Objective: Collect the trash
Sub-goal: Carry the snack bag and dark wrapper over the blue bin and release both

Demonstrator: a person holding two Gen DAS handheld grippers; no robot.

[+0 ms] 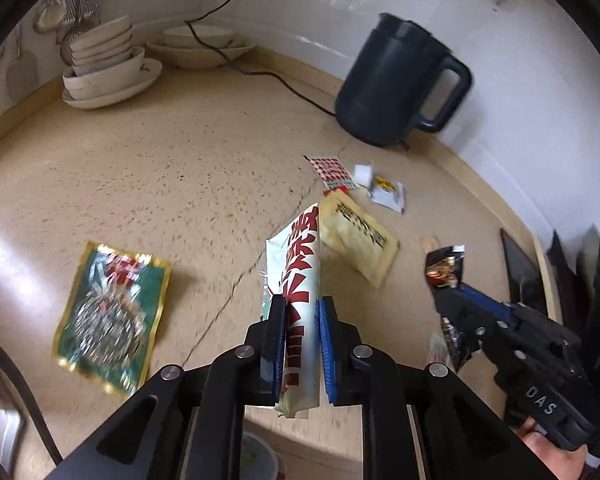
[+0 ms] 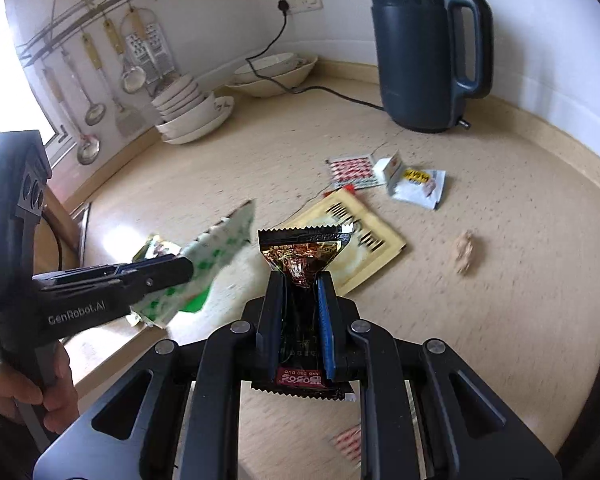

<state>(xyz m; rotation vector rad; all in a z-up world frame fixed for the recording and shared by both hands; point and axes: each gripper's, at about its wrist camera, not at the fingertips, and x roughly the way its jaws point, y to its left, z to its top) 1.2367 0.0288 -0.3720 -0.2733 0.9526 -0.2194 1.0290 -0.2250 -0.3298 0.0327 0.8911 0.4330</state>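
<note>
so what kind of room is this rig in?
Most likely a home kitchen counter: a dark plastic electric kettle plugged into a wall socket, stacked white ceramic bowls in the corner, and metal ladles and a grater hanging on a wall rack above the speckled beige countertop.

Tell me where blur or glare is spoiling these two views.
Left wrist view: motion smear on the green packet and kettle; window glare on the counter at left; the white wrapper in the left tongs stays sharp. Right wrist view: the same wrapper is smeared, the peanut soft, the window blown out at left; the dark wrapper in the right tongs is crisp.
</note>
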